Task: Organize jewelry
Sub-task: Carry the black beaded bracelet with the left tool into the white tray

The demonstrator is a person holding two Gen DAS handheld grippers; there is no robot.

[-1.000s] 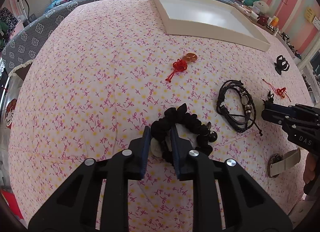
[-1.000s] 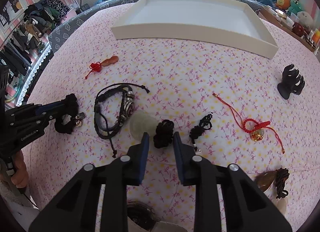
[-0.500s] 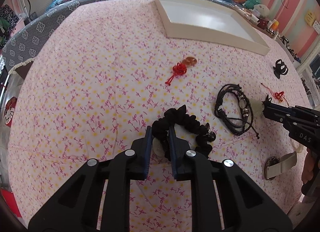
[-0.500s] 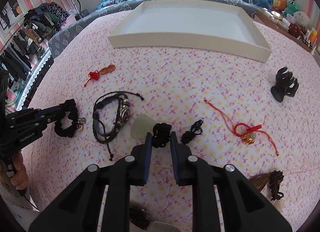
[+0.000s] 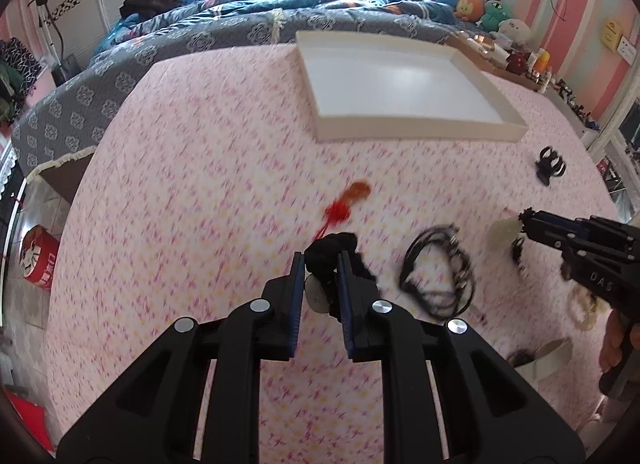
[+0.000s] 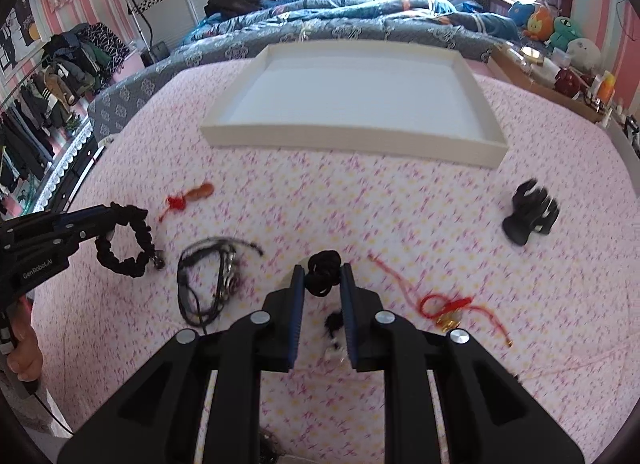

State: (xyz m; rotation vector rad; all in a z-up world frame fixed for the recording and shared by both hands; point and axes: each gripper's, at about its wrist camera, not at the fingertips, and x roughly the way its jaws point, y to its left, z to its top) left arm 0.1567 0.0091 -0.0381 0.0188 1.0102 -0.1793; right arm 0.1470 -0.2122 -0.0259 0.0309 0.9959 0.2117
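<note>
Black fabric scrunchie (image 6: pixel 124 244) hangs clamped in the left tool (image 5: pixel 319 264), lifted above the pink bedspread (image 6: pixel 360 191). Right tool (image 6: pixel 322 276) is clamped on a black knotted cord (image 6: pixel 323 267). Both look soft, light and limp; pinching bunched material seems safest.

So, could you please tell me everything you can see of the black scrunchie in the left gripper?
The black scrunchie is a ruffled fabric loop, apparently with a small dark bead or charm at its lower right. The left gripper is shut on one side, and the rest hangs open as a ring, apparently lifted off the pink floral bedspread.
</note>
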